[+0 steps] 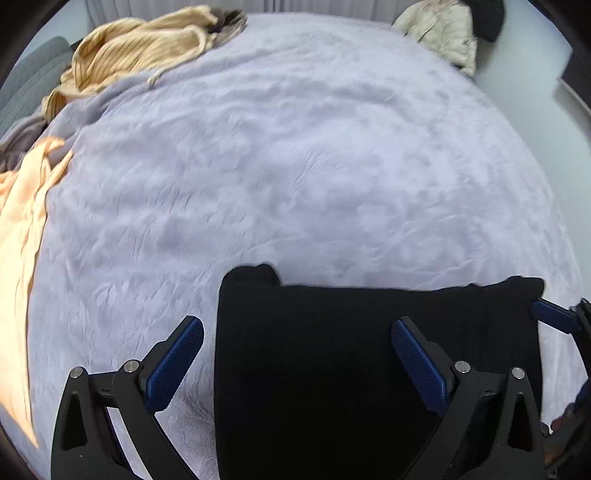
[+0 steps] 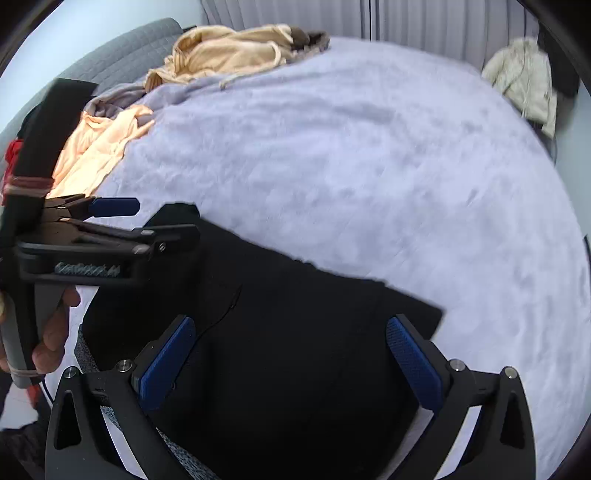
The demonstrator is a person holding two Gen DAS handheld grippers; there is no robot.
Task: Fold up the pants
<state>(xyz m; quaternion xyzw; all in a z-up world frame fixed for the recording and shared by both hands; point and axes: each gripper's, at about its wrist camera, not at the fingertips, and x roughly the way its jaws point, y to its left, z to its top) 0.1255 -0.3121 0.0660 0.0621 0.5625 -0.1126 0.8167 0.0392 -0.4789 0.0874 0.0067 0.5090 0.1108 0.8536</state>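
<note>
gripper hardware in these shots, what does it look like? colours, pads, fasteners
Both match: left gripper and right gripper have black angular linkage arms with triangular cutouts, silver pivot screws, and blue knurled pads. From the right wrist view, the left unit's grey handle is wrapped in bands, with a red part below.

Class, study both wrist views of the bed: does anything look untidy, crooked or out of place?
The black pants lie flat but askew, their far edge running diagonally across the lilac blanket. Loose clothes are heaped at the bed's edge: a tan striped garment, a peach one and a cream jacket. No damage shows.
</note>
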